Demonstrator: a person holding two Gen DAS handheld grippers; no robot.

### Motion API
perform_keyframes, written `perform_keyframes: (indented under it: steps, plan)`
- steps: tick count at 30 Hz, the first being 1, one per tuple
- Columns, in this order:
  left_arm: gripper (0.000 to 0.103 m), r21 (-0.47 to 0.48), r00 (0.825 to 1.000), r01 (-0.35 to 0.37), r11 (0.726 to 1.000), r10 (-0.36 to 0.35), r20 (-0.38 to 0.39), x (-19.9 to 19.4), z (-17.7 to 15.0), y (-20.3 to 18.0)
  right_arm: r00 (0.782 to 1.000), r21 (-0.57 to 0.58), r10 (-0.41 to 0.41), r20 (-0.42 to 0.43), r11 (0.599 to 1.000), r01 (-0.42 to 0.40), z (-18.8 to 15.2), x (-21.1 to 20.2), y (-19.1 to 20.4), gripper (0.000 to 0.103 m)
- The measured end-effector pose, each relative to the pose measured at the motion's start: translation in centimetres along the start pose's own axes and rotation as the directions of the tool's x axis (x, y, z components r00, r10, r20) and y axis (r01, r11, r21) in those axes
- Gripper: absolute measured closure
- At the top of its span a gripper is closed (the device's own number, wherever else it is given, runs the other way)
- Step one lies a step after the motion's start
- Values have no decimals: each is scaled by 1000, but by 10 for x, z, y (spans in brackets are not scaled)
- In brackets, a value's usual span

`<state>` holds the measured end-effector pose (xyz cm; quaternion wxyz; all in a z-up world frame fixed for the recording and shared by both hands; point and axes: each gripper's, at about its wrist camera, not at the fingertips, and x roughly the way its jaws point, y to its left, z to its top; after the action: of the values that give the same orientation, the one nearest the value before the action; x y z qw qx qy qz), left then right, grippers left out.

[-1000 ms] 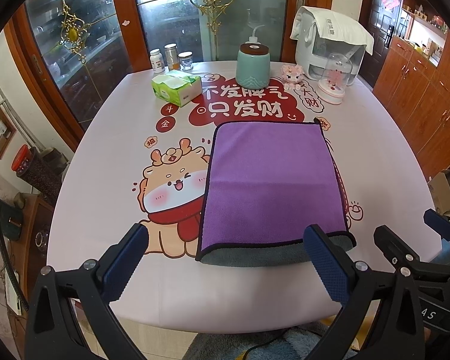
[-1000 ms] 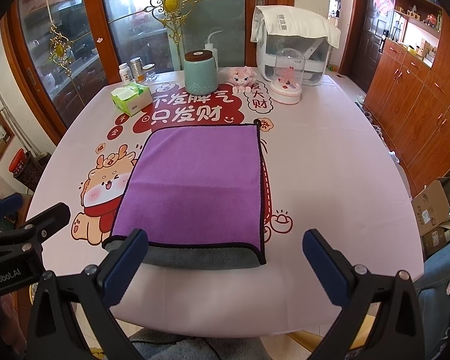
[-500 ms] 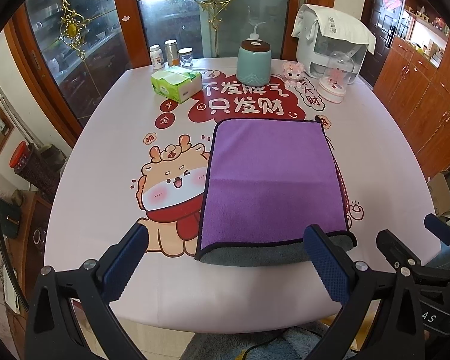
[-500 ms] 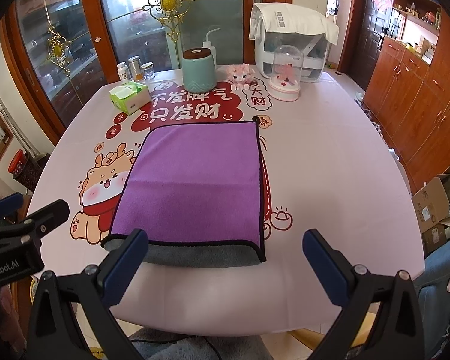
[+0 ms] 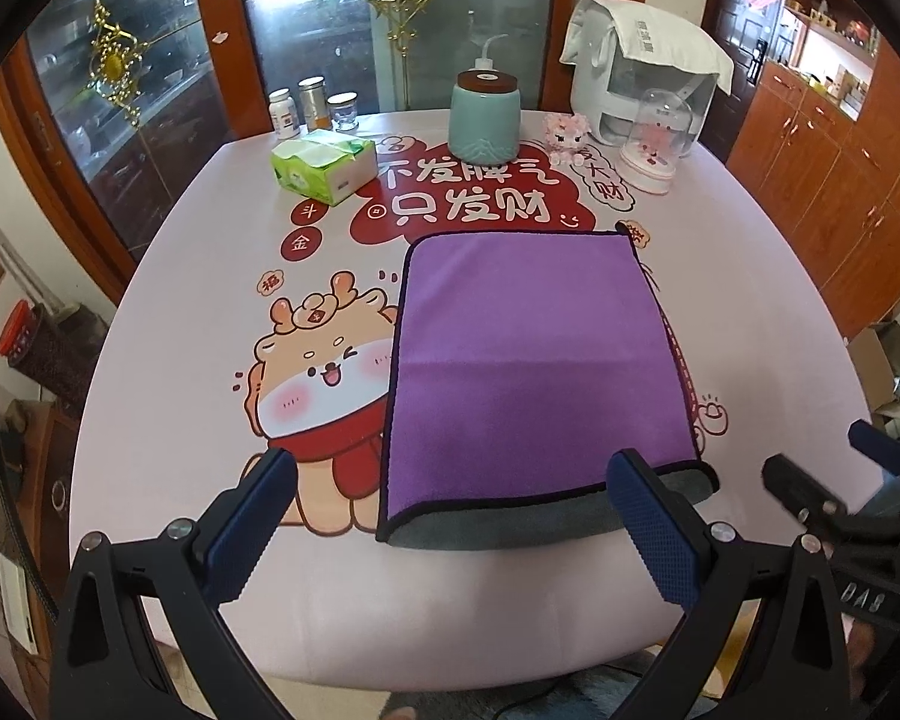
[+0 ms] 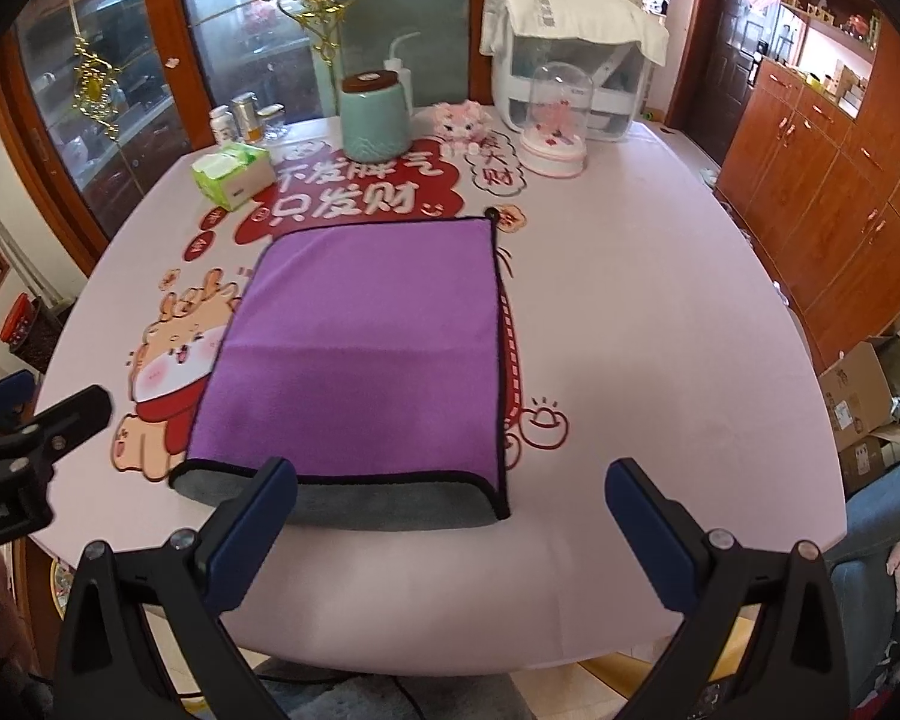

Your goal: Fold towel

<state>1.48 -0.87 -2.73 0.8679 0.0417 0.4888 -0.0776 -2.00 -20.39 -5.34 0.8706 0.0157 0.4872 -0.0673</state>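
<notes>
A purple towel [image 5: 528, 354] with a black hem lies flat on the pink table, folded over, its grey underside showing along the near edge. It also shows in the right wrist view [image 6: 372, 348]. My left gripper [image 5: 450, 528] is open and empty, held above the table's near edge just short of the towel. My right gripper [image 6: 450, 534] is open and empty, also at the near edge, in front of the towel's near right corner. Each gripper shows at the side of the other's view.
At the far side of the table [image 5: 750, 312] stand a green tissue box [image 5: 324, 165], a teal jar [image 5: 485, 114], a pink plush toy [image 5: 565, 135], a glass dome [image 5: 657, 141], several small bottles [image 5: 312, 108] and a white appliance [image 5: 642, 72]. Wooden cabinets [image 6: 840, 180] stand at the right.
Both grippers have shifted slightly, so the towel sits a little differently in each view. The towel has not moved. Both grippers stay open.
</notes>
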Motion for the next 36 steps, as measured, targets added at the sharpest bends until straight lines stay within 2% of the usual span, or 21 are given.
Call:
perform_keyframes:
  steps: [3, 6, 9, 17, 21, 23, 26, 28, 30, 35, 36]
  plan:
    - [1, 19, 1000, -1, 1000, 1, -12, 10, 0, 1, 1000, 9, 0, -23, 1000, 0, -3, 12, -8, 4]
    - [6, 24, 998, 31, 999, -30, -60, 26, -1, 4, 999, 3, 16, -36, 1000, -16, -6, 23, -13, 7]
    - [6, 11, 994, 64, 998, -62, -95, 43, -6, 14, 999, -17, 20, -37, 1000, -21, -9, 33, -19, 7]
    - [6, 11, 987, 126, 992, -124, -105, 66, -21, 31, 996, -44, 24, -86, 999, -28, -23, 62, -35, 8]
    - [7, 26, 981, 147, 989, -142, -133, 80, -28, 36, 993, -88, 48, -105, 994, -57, -28, 75, -35, 13]
    - [14, 59, 979, 147, 987, -137, -149, 87, -32, 37, 992, -120, 57, -109, 990, -70, -30, 81, -33, 15]
    - [19, 97, 972, 150, 984, -129, -195, 102, -38, 39, 989, -185, 89, -116, 977, -109, -32, 91, -29, 20]
    - [29, 107, 965, 164, 981, -136, -224, 110, -42, 40, 988, -232, 99, -116, 965, -124, -34, 95, -26, 24]
    - [36, 109, 954, 182, 977, -149, -258, 119, -46, 43, 986, -280, 110, -124, 949, -141, -36, 101, -23, 28]
    - [37, 95, 935, 228, 969, -190, -300, 133, -51, 49, 973, -324, 159, -168, 923, -207, -37, 112, -23, 37]
    - [40, 94, 930, 242, 966, -203, -306, 134, -51, 50, 970, -328, 167, -177, 919, -218, -37, 114, -23, 39]
